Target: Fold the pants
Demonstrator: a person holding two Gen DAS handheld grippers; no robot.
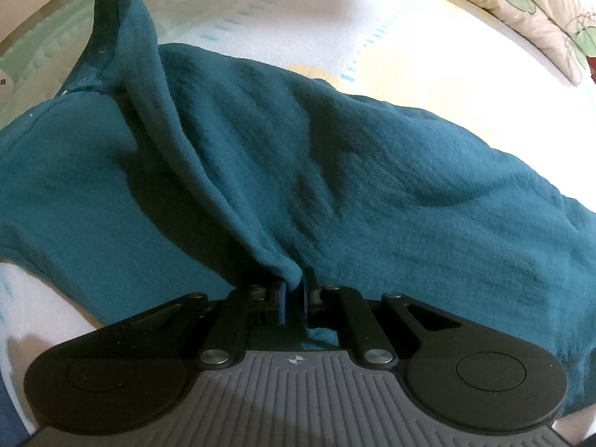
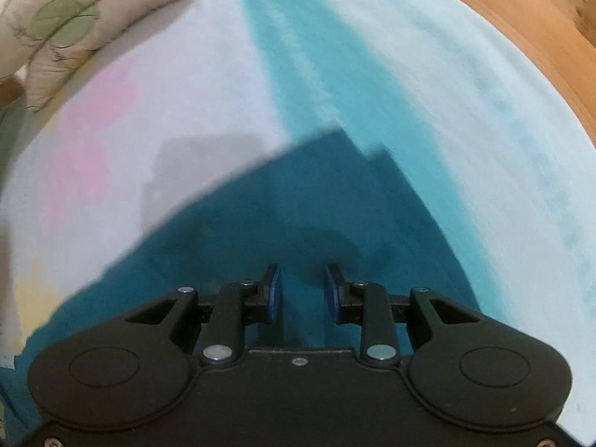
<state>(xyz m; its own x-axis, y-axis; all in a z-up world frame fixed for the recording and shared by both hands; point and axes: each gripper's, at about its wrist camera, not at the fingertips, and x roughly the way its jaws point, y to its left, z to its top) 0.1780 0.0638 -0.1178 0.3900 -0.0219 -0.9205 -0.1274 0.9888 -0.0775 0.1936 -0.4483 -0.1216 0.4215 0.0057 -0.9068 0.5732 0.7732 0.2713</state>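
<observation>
Pale patterned bedsheet [image 1: 283, 18] under everything, teal pants [image 1: 372, 171] spread across it, leaf-print pillow [image 2: 70, 18] at its edge, my left gripper [image 1: 292, 292] pinching a raised fold of the pants, my right gripper [image 2: 302, 292] parted above the pants, holding nothing

- No words, numbers or brand names can be read anywhere.
- Only a small round cross mark [image 1: 296, 360] is seen on the left gripper's [image 1: 294, 290] grey body.

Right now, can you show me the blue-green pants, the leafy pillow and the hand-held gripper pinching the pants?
pants [image 1: 372, 171], left wrist view, flat middle.
pillow [image 1: 521, 3], left wrist view, leaf print.
left hand-held gripper [image 1: 293, 298], left wrist view, between fingertips.
</observation>
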